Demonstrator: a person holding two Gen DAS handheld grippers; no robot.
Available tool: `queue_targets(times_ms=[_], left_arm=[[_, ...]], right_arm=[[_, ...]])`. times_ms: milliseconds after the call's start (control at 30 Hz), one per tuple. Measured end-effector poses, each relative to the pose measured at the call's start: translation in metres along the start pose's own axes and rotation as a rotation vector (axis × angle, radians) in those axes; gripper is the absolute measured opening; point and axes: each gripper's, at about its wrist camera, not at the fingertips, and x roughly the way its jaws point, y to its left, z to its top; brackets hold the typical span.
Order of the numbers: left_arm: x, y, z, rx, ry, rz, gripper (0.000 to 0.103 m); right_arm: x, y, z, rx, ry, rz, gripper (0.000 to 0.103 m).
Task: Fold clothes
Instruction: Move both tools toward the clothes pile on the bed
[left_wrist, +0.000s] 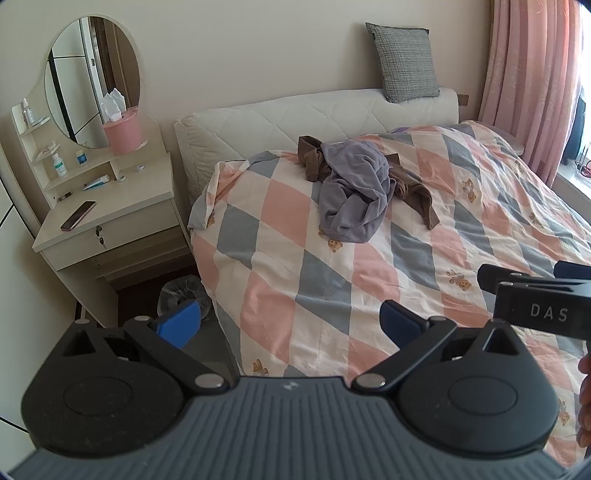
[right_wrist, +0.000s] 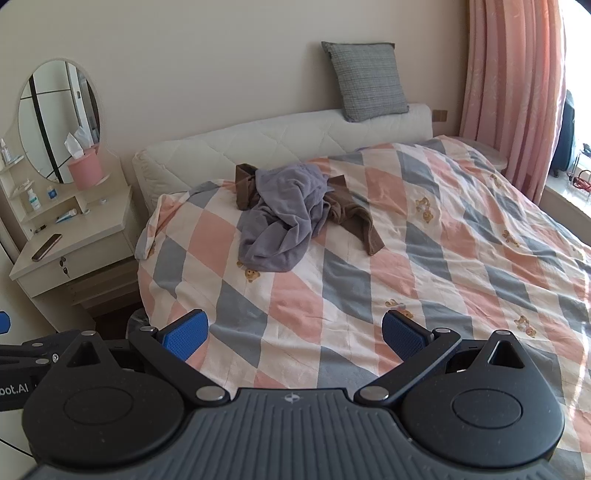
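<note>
Bedroom: a lavender garment (left_wrist: 354, 192) lies crumpled over a brown garment (left_wrist: 417, 197) on the checked duvet (left_wrist: 280, 266) near the headboard. Left gripper (left_wrist: 290, 321) and right gripper (right_wrist: 295, 334) are spread, empty, well short. Risk: tangled layers lifting together.

We see a big bed with a pink, grey and white checked quilt (right_wrist: 424, 258) and a white padded headboard (right_wrist: 258, 144). A grey square pillow (right_wrist: 364, 79) leans on the plain cream wall (right_wrist: 203, 55). Long pink curtains (right_wrist: 513, 92) hang by the bright window. Beside the bed stands a cream dressing table (left_wrist: 110, 206) with an oval mirror (left_wrist: 88, 77).
</note>
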Motion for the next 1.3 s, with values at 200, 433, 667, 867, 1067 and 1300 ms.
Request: queue_targets(times_ms=[200, 433, 667, 867, 1067, 1300], left_arm=[[0.004, 0.003, 0.0, 0.005, 0.008, 0.012, 0.102], [0.001, -0.007, 0.008, 0.003, 0.016, 0.02, 0.102], [0.014, 0.003, 0.009, 0.0, 0.024, 0.0, 0.102], [0.025, 0.01, 0.01, -0.002, 0.055, -0.031, 0.102], [0.048, 0.012, 0.017, -0.006, 0.097, -0.077, 0.102], [0.099, 0.014, 0.03, -0.014, 0.178, -0.141, 0.102]], right_arm=[[0.002, 0.0, 0.001, 0.0, 0.006, 0.001, 0.103], [0.003, -0.006, 0.001, 0.0, 0.001, 0.002, 0.103], [0.003, -0.006, 0.002, 0.006, -0.005, 0.001, 0.103], [0.007, -0.005, 0.003, 0.018, -0.002, -0.01, 0.103], [0.021, -0.009, 0.007, 0.046, 0.018, -0.036, 0.103], [0.05, -0.019, 0.01, 0.086, 0.049, -0.089, 0.103]])
